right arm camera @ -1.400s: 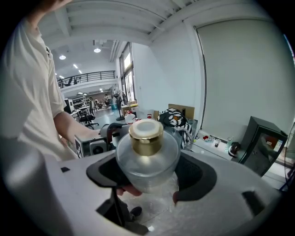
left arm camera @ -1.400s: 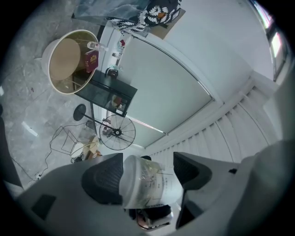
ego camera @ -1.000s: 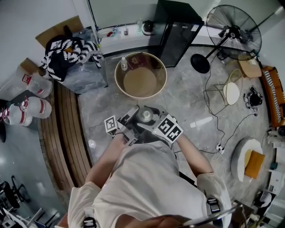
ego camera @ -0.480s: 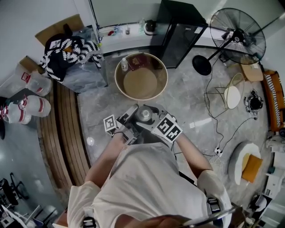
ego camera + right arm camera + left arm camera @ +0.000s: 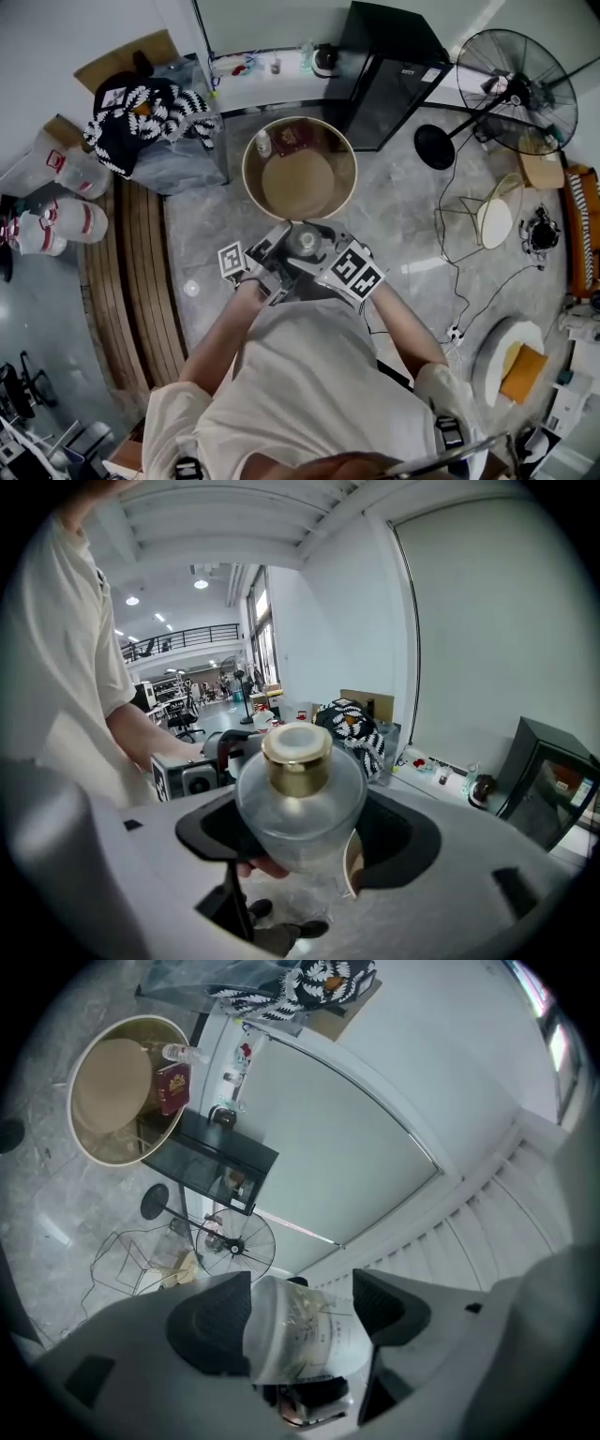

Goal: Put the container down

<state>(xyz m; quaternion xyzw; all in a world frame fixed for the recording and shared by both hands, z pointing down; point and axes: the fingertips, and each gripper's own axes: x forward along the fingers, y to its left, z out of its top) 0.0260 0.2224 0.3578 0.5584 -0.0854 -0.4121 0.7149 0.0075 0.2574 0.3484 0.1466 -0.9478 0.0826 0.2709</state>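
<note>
Clear container (image 5: 298, 803) with a gold lid (image 5: 297, 757) hangs just beside the tub (image 5: 251, 150), in front of the person's chest. Left gripper (image 5: 302, 1314) and right gripper (image 5: 306, 836) both pinch it.

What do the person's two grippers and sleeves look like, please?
The left gripper and right gripper share pale grey moulded bodies with black pads inside the jaws. Each carries a white cube printed with black square markers. The person wears a cream short-sleeved shirt.
</note>
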